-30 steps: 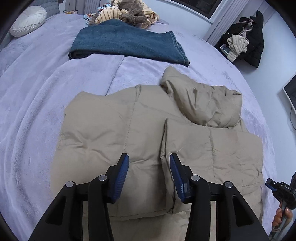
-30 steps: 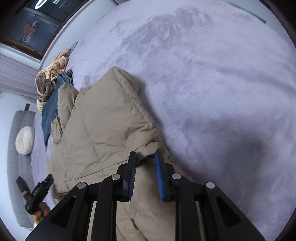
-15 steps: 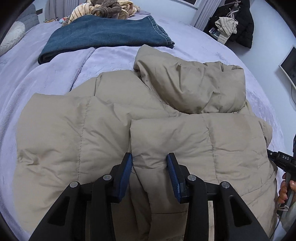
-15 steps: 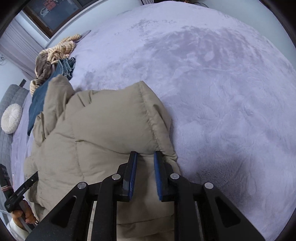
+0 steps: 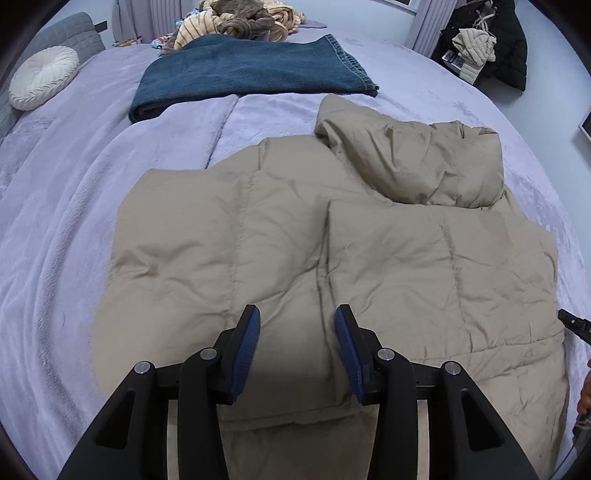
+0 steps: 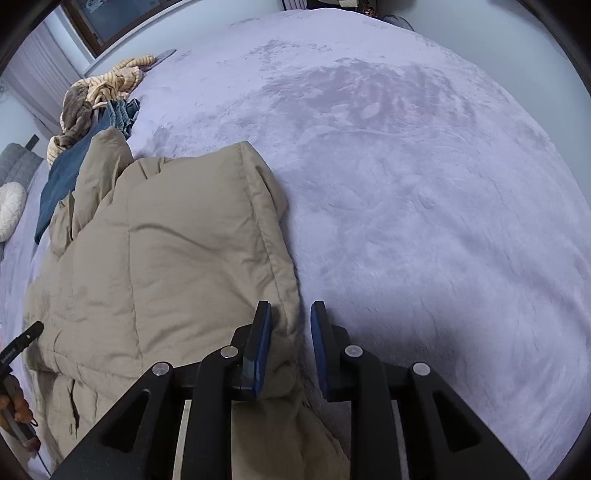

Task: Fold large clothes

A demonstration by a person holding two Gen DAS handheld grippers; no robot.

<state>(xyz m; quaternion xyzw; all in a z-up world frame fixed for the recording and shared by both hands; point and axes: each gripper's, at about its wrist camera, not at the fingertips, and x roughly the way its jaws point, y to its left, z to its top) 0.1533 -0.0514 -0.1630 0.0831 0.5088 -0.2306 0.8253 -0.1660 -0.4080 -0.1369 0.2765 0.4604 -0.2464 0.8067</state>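
Observation:
A beige puffer jacket (image 5: 295, 236) lies on the lilac bed, hood (image 5: 417, 158) at the far right, one panel folded over its right half. My left gripper (image 5: 297, 314) is open and empty, hovering just above the jacket's near middle. In the right wrist view the jacket (image 6: 166, 251) fills the left half. My right gripper (image 6: 291, 306) is open, its jaws astride the jacket's right edge without pinching it.
Folded blue jeans (image 5: 251, 70) lie beyond the jacket, with a heap of striped clothes (image 5: 236, 18) behind. A white round cushion (image 5: 42, 81) sits far left. Dark coats (image 5: 487, 40) hang far right. Bare lilac blanket (image 6: 424, 184) spreads right of the jacket.
Both grippers have opened wider. The left one pulled back and up from the jacket's folded seam. The right one let the jacket's edge go and drew back slightly.

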